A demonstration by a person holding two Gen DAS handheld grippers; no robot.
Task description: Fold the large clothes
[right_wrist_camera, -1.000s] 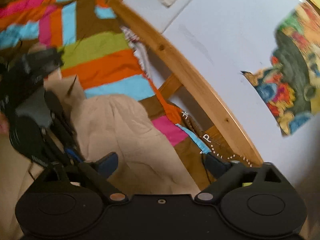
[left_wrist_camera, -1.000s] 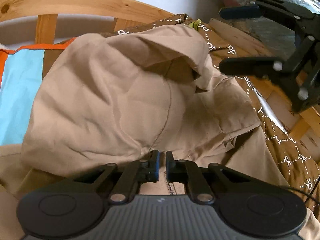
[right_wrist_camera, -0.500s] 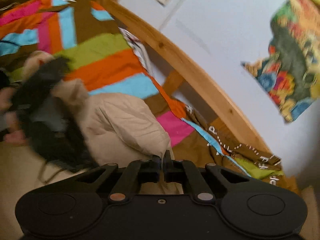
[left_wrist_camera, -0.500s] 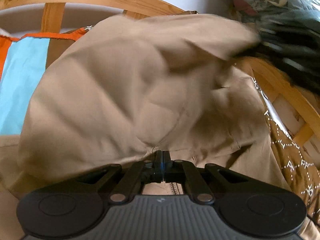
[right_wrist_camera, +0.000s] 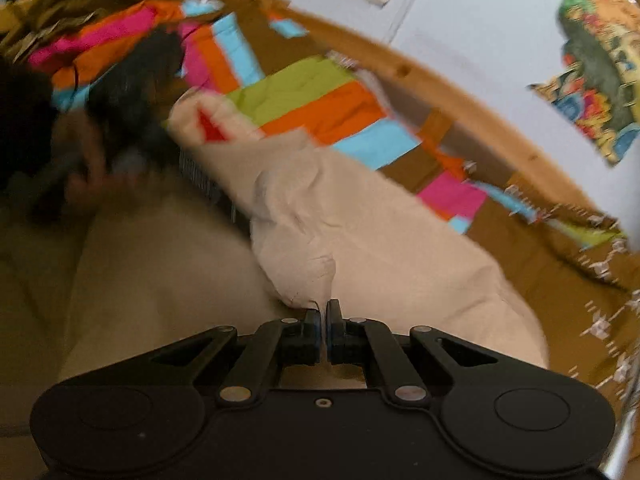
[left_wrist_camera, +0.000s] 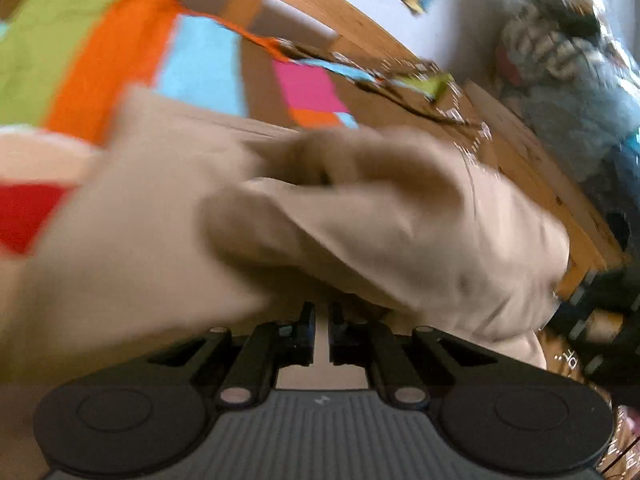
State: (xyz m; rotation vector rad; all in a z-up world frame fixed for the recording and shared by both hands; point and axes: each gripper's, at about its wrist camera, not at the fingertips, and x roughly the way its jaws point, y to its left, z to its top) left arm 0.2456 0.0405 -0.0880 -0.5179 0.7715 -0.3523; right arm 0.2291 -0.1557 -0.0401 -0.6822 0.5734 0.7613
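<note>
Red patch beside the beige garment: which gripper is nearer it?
Left. The left gripper sits right beside the red patch; the right gripper pinches the beige garment fold, well short of it.

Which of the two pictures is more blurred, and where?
Left wrist view: strong motion blur over the beige cloth and striped blanket. Right wrist view: sharper cloth near the right gripper, but the left gripper is smeared.
</note>
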